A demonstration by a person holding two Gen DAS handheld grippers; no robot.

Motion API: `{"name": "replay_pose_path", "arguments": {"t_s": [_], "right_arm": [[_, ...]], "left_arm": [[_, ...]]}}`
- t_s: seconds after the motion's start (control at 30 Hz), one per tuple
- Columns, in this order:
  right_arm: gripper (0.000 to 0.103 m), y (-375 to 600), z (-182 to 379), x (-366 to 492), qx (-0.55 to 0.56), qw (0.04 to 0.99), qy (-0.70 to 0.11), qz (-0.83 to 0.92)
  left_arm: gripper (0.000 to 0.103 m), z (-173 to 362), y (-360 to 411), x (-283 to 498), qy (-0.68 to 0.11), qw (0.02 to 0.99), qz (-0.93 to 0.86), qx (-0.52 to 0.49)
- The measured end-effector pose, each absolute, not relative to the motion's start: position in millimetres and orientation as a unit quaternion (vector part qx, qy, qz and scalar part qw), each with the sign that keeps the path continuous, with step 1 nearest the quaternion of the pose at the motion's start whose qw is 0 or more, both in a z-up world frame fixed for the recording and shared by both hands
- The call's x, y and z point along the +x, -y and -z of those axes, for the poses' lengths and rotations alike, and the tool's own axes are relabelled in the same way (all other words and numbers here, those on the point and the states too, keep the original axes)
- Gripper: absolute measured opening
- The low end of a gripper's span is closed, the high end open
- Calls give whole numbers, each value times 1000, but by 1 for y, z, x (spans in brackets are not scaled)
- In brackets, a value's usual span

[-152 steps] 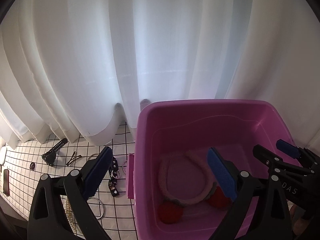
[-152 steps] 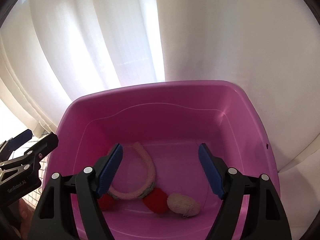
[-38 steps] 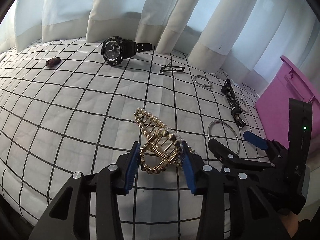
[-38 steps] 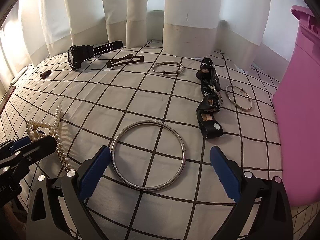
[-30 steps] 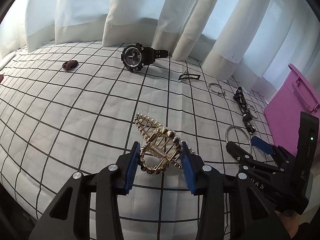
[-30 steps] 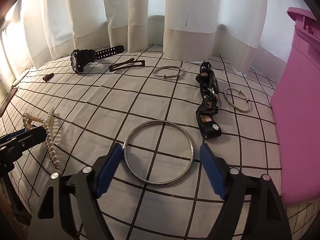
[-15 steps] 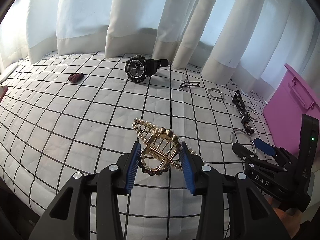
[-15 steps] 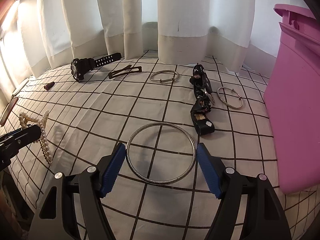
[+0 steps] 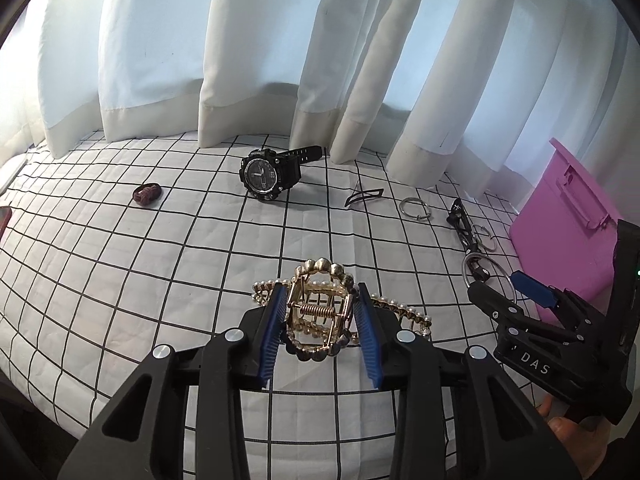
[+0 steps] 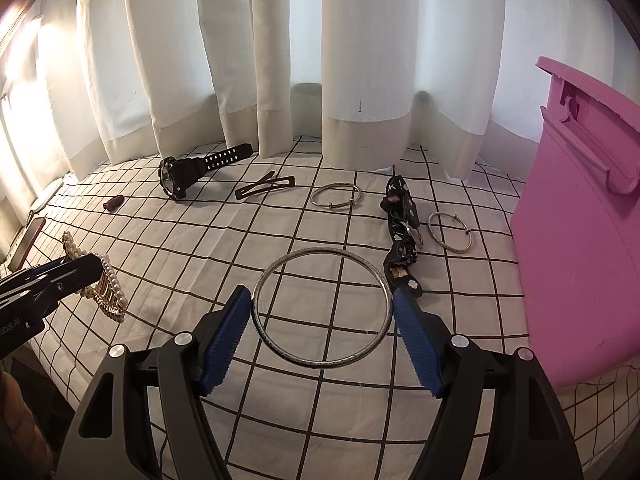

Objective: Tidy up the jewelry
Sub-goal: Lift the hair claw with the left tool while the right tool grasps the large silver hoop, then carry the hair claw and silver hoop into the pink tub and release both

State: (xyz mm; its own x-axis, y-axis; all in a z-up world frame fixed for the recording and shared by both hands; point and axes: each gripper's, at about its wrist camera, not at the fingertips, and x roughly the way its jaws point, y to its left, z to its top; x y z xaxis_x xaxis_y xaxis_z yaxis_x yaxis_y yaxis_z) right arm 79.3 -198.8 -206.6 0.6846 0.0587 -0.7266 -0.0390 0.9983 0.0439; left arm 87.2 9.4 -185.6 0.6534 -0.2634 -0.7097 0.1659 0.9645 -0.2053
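Observation:
My left gripper [image 9: 320,300] is shut on a gold pearl hair claw [image 9: 320,320], pinching its hinge end just above the checked sheet. The claw also shows at the left of the right wrist view [image 10: 106,284]. My right gripper [image 10: 324,304] is open, its blue pads on either side of a large silver bangle [image 10: 322,312] that lies flat on the sheet; the pads sit close to its rim. A pink bin [image 10: 580,220] stands on the right, also in the left wrist view [image 9: 568,232].
On the sheet lie a black watch [image 9: 266,172], a dark red bead piece [image 9: 147,195], a black hair clip [image 10: 264,189], two small silver bangles [image 10: 335,196] [image 10: 450,232] and a black strap [image 10: 400,232]. White curtains hang behind. A phone [image 10: 28,242] lies at far left.
My left gripper has closed tighter on the hair claw and lifted it slightly. My right gripper has narrowed around the large bangle and moved closer to it.

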Motion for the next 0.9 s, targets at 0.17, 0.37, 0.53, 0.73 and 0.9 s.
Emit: {"name": "replay_pose_path", "arguments": {"t_s": [0.17, 0.37, 0.53, 0.73, 0.9], "right_arm": [[71, 193, 184, 75, 17, 923, -384, -23], [71, 190, 172, 75, 26, 922, -387, -11], [71, 189, 164, 70, 30, 923, -383, 0], [70, 184, 131, 61, 30, 931, -364, 8], [70, 186, 96, 50, 25, 938, -346, 22]], "left_arm": [[31, 162, -10, 91, -386, 912, 131, -50], [31, 150, -12, 101, -379, 913, 148, -42], [31, 150, -14, 108, -389, 908, 154, -39], [31, 125, -15, 108, -375, 911, 171, -26], [31, 93, -12, 109, -358, 914, 189, -13]]}}
